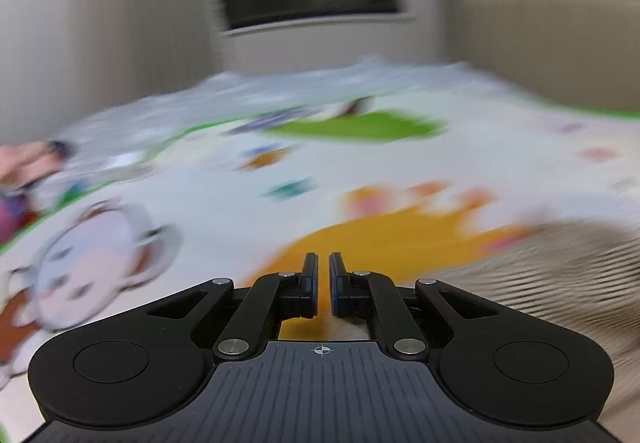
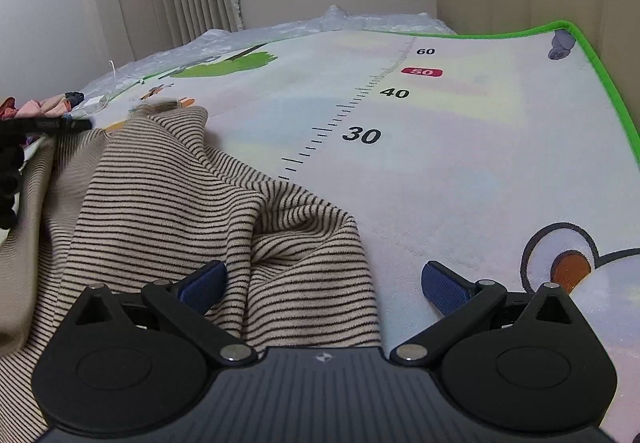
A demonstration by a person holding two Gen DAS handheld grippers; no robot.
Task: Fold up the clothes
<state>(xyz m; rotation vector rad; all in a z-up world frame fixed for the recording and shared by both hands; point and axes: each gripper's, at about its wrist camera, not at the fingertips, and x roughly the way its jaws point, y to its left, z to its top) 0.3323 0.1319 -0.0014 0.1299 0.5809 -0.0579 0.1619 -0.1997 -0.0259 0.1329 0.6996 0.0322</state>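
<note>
The right gripper (image 2: 324, 279) is spread wide over the striped garment (image 2: 168, 203); bare mat (image 2: 460, 171) is seen rightward to its green edge. The left gripper (image 1: 323, 283) is clenched on nothing.

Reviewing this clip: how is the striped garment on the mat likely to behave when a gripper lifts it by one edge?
The striped garment already lies in soft folds and ridges, so it will probably drape and sag, not hold shape. The knit looks thin, so likely light. On the play mat it may drag and bunch if pushed. The right gripper is open over one fold.

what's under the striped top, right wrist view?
The striped top lies rumpled on the cartoon play mat, covering the printed ruler's low end below 30. Anything else beneath is hidden.
</note>
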